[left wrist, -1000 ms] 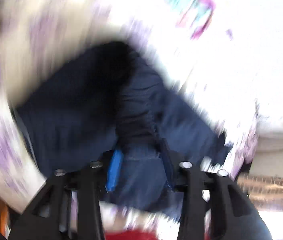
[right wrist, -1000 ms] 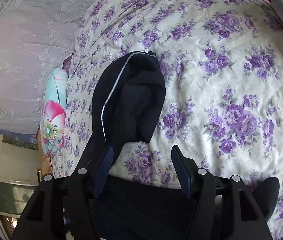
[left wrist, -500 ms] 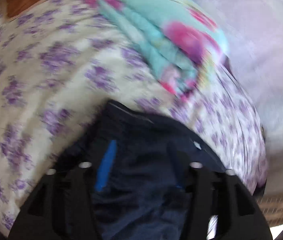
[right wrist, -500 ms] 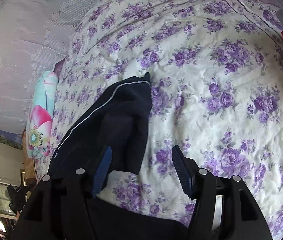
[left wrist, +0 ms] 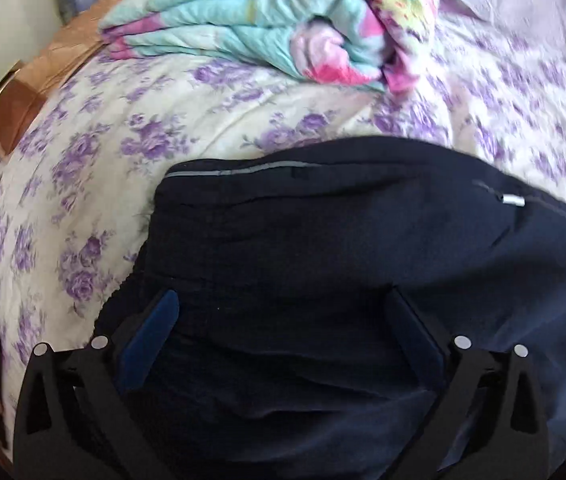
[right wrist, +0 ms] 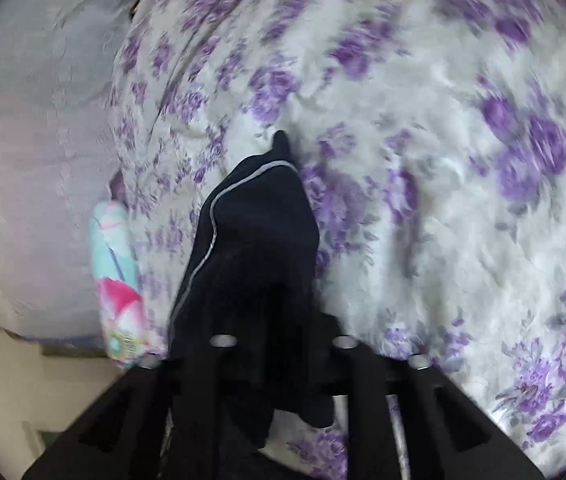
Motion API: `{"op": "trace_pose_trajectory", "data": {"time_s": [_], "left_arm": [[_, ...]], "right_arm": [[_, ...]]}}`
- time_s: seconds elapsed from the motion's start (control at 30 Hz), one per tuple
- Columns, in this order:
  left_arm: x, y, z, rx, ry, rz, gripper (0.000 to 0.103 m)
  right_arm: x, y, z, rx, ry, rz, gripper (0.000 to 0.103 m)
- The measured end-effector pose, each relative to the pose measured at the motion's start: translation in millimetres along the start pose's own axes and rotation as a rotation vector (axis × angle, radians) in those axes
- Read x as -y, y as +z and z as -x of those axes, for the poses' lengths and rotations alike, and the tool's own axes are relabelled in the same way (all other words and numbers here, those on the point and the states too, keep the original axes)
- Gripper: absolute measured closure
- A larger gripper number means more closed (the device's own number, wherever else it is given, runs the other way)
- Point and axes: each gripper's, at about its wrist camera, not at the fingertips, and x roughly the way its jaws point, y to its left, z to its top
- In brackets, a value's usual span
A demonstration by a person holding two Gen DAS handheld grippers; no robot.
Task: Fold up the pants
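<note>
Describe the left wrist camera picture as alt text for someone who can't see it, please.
Dark navy pants with a thin grey stripe lie spread on a bedspread printed with purple flowers, filling the lower picture. The left gripper hangs open above the cloth, blue-padded fingers wide apart. Behind lies a rolled turquoise and pink quilt.

the dark navy pants [left wrist: 343,264] lay spread on the purple-flowered bedsheet [left wrist: 131,128], a thin grey stripe running along their far edge. the left gripper [left wrist: 283,316] hung right over the pants with its fingers spread wide apart, nothing pinched between them. beyond the pants sat a rolled teal-and-pink blanket [left wrist: 267,24].
</note>
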Motion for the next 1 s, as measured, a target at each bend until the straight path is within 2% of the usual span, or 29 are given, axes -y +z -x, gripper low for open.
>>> {"op": "trace_pose_trajectory", "data": {"time_s": [0.07, 0.1, 0.13, 0.17, 0.23, 0.27, 0.33, 0.4, 0.5, 0.57, 0.67, 0.73, 0.83, 0.9, 0.97, 1.0], "left_arm": [[-1, -1, 0, 0.015, 0.005, 0.002, 0.004], [-1, -1, 0, 0.019, 0.005, 0.000, 0.004], [-4, -1, 0, 0.022, 0.003, -0.002, 0.004], [1, 0, -3, 0.023, 0.002, -0.004, 0.004], [1, 2, -5, 0.019, -0.002, -0.007, 0.004], [1, 3, -5, 0.015, -0.009, -0.012, 0.004], [8, -1, -1, 0.014, -0.026, -0.025, 0.004], [5, -4, 2, 0.023, -0.041, -0.040, 0.004], [5, -6, 2, 0.042, -0.029, -0.040, 0.004], [7, -6, 1, 0.052, -0.013, -0.033, 0.004], [7, -6, 0, 0.054, -0.009, -0.030, 0.004], [6, -7, 0, 0.054, -0.009, -0.029, 0.004], [7, -7, 0, 0.049, -0.008, -0.031, 0.004], [7, -6, 0, 0.038, -0.012, -0.034, 0.004], [7, -4, 0, 0.016, -0.024, -0.039, 0.004], [6, -2, 0, 0.001, -0.032, -0.041, 0.004]], "right_arm": [[-83, -26, 6, 0.113, -0.187, 0.490, 0.093], [-114, -46, 0, 0.104, -0.226, 0.669, 0.091], [-143, -73, -12, 0.028, -0.217, 0.850, 0.074], [-159, -91, -18, -0.036, -0.163, 0.949, 0.054], [-176, -117, -13, -0.017, -0.081, 1.042, 0.055], [-177, -122, -6, -0.002, -0.039, 1.024, 0.055], [-163, -113, 5, 0.010, 0.020, 0.891, 0.055], [-122, -84, 16, 0.022, 0.059, 0.638, 0.055], [-51, -39, 14, -0.040, 0.095, 0.224, 0.054], [-22, -23, 9, -0.069, 0.147, 0.041, 0.054], [-23, -24, 2, -0.082, 0.180, 0.039, 0.054], [-29, -32, -15, -0.155, 0.230, 0.005, 0.053], [-35, -44, -36, -0.210, 0.226, -0.021, 0.053], [-39, -45, -37, -0.177, 0.202, 0.006, 0.071], [-47, -45, -24, -0.116, 0.144, 0.104, 0.091], [-52, -42, -14, -0.079, 0.122, 0.153, 0.092]]}}
